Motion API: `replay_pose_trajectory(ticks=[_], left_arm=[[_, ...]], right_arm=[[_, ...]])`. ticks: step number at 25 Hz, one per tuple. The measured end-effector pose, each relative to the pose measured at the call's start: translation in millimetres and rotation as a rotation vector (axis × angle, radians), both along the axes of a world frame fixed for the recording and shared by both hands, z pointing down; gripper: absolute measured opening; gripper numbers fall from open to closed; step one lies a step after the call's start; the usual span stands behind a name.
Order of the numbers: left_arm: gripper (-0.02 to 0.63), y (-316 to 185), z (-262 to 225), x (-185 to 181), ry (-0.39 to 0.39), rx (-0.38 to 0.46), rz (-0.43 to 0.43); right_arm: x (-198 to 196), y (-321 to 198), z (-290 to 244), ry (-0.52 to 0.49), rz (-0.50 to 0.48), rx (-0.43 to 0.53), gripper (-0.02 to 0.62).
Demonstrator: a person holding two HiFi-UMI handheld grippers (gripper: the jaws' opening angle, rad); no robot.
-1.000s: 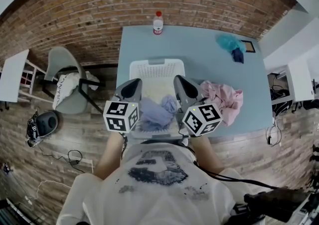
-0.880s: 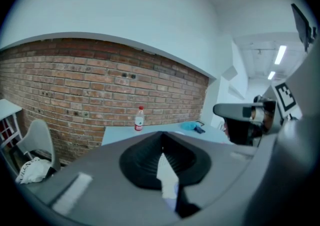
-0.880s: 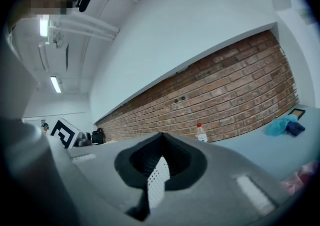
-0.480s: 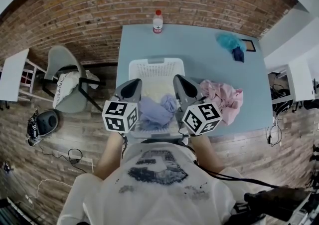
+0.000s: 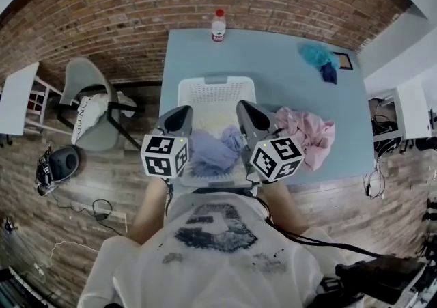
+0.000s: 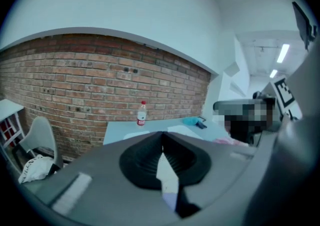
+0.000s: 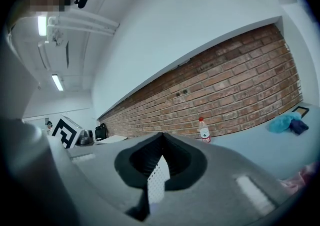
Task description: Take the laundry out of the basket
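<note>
Grippers: my left hand-held gripper [image 5: 179,118] and right hand-held gripper [image 5: 250,114] hover with jaws together, empty | Laundry [image 5: 212,151]: lavender heap in basket [image 5: 215,85] on table [image 5: 273,61] | Risk: I think descending without opening just squashes cloth; snagging the mesh drags the basket.

A red-capped bottle [image 5: 218,25] stands at the far edge of the blue table [image 5: 273,67], near the brick wall [image 5: 123,20]; a grey chair [image 5: 85,78] sits to the left

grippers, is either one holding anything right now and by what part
Nothing is held. The left gripper and the right gripper each have jaws shut tip to tip, empty, by the basket with its lavender laundry.
</note>
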State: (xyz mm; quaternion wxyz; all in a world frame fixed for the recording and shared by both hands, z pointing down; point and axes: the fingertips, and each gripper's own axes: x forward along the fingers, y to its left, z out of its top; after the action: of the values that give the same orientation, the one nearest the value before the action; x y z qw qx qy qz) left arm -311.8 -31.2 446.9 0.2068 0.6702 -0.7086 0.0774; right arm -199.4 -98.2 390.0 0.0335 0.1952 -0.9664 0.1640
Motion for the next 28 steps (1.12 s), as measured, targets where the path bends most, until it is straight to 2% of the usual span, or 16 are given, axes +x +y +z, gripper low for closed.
replay_pose_trajectory(ticks=[4, 9, 13, 18, 22, 26, 28], left_arm=[[-0.009, 0.5, 18.5, 2.0, -0.009, -0.05, 0.042], [0.014, -7.5, 39.6, 17.0, 0.045, -0.1, 0.142], [0.148, -15.4, 61.2, 41.4, 0.047, -0.173, 0.294], [0.277, -17.9, 85.9, 66.1, -0.029, -0.243, 0.472], [0.366, -19.7, 96.1, 85.3, -0.012, -0.265, 0.604], [0.462, -35.5, 112.0, 107.8, -0.036, -0.344, 0.758], [0.484, -37.4, 120.0, 118.0, -0.047, -0.374, 0.836]], right_arm=[[-6.1, 1.2, 5.9, 0.003, 0.001, -0.013, -0.002], [-3.4, -3.1, 14.4, 0.004, 0.032, -0.029, -0.002], [7.2, -11.0, 23.8, 0.005, 0.075, -0.042, -0.002], [22.3, -12.1, 38.9, -0.009, 0.144, -0.064, -0.002], [31.5, -11.5, 45.2, -0.021, 0.193, -0.073, -0.002], [44.2, -33.7, 45.5, -0.013, 0.238, -0.103, -0.002], [51.1, -36.5, 47.8, -0.01, 0.263, -0.109, -0.002]])
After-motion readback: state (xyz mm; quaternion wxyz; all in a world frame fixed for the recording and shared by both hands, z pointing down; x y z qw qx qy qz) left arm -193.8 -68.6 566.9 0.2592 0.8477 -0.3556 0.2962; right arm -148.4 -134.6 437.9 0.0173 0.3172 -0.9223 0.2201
